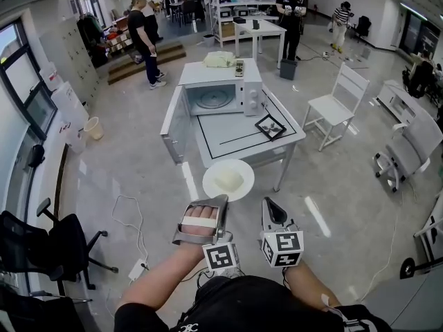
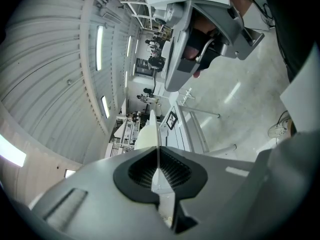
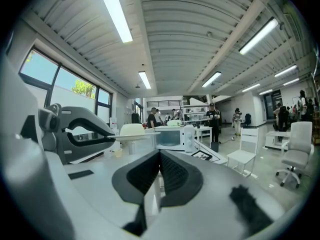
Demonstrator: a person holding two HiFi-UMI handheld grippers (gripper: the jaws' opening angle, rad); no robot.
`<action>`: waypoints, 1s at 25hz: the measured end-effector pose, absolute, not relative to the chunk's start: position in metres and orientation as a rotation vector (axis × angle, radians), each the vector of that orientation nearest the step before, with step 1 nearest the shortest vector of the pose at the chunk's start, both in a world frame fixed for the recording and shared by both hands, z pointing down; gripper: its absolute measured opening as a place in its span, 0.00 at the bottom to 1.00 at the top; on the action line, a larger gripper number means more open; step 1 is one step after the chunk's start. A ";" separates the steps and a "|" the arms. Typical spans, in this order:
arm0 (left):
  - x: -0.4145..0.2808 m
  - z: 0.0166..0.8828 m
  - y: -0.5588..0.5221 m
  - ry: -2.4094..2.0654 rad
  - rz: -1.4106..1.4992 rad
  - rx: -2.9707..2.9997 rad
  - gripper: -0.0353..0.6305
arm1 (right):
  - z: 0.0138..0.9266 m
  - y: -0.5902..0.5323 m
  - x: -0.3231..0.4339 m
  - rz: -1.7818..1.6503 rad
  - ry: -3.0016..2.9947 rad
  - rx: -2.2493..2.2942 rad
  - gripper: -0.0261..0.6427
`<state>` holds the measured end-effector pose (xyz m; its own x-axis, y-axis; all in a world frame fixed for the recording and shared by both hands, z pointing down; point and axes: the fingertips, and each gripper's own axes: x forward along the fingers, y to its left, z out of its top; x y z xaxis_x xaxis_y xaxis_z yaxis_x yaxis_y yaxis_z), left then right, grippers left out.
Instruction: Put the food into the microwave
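Left gripper (image 1: 218, 200) clamped on white plate (image 1: 243, 168) of food (image 1: 229, 180), right gripper (image 1: 269, 202) closed empty, microwave (image 1: 252, 95) door open

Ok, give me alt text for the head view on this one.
Seen from above, the left gripper holds a white plate by its rim, a pale lump of food on it, in front of a white table where a microwave stands with its door open. The right gripper is beside it, shut and empty.
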<state>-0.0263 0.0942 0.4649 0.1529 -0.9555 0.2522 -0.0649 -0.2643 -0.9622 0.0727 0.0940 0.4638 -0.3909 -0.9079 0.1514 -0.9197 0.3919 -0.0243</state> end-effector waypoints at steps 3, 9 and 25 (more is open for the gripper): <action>-0.036 0.469 0.073 1.016 -1.252 -1.542 0.09 | 0.464 0.074 0.063 0.160 -2.514 1.665 0.05; -0.054 0.467 0.035 1.001 -1.217 -1.576 0.09 | 0.460 0.035 0.040 0.152 -2.497 1.676 0.05; -0.096 0.478 -0.038 0.993 -1.194 -1.608 0.09 | 0.476 -0.036 -0.004 0.229 -2.472 1.697 0.05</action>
<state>-0.0963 -0.0377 0.4779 0.2197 -0.9371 0.2714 -0.0958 -0.2975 -0.9499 -0.0040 -0.0363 0.4760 -0.3568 -0.9134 0.1959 -0.9338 0.3543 -0.0492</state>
